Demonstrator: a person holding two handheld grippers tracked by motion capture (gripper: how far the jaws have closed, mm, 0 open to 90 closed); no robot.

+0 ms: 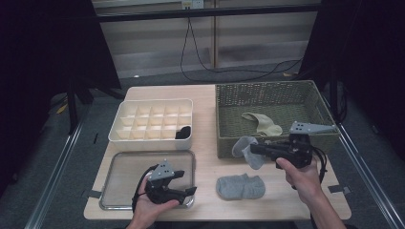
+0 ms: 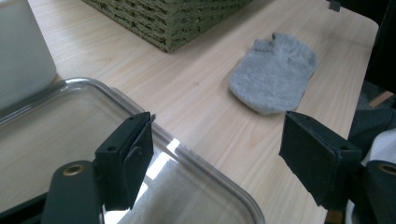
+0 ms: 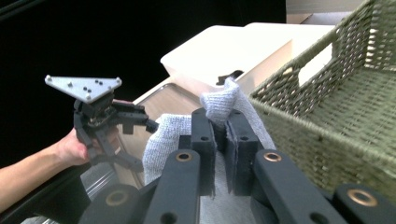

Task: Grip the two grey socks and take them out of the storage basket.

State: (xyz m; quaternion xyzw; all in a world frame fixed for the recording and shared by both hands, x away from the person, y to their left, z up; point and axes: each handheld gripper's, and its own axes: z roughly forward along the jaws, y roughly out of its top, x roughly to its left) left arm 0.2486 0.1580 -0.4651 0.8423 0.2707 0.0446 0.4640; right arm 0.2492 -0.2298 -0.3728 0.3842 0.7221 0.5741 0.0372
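Note:
My right gripper (image 1: 253,149) (image 3: 220,126) is shut on a grey sock (image 1: 245,151) (image 3: 218,103), which hangs in the air just in front of the woven basket (image 1: 274,98). A second grey sock (image 1: 240,186) (image 2: 275,74) lies flat on the table near its front edge. Over the near right corner of the metal tray (image 1: 122,164) (image 2: 205,168), my left gripper (image 1: 188,182) (image 2: 217,154) stands open with nothing between its jaws. In the right gripper view the left gripper (image 3: 140,122) shows farther off, held in a hand.
A beige sock (image 1: 261,124) lies inside the basket (image 3: 336,107). Behind the tray stands a white divided organizer (image 1: 153,121) (image 3: 224,51), with a black sock (image 1: 183,132) in its near right compartment. Bare wooden tabletop runs between tray and basket.

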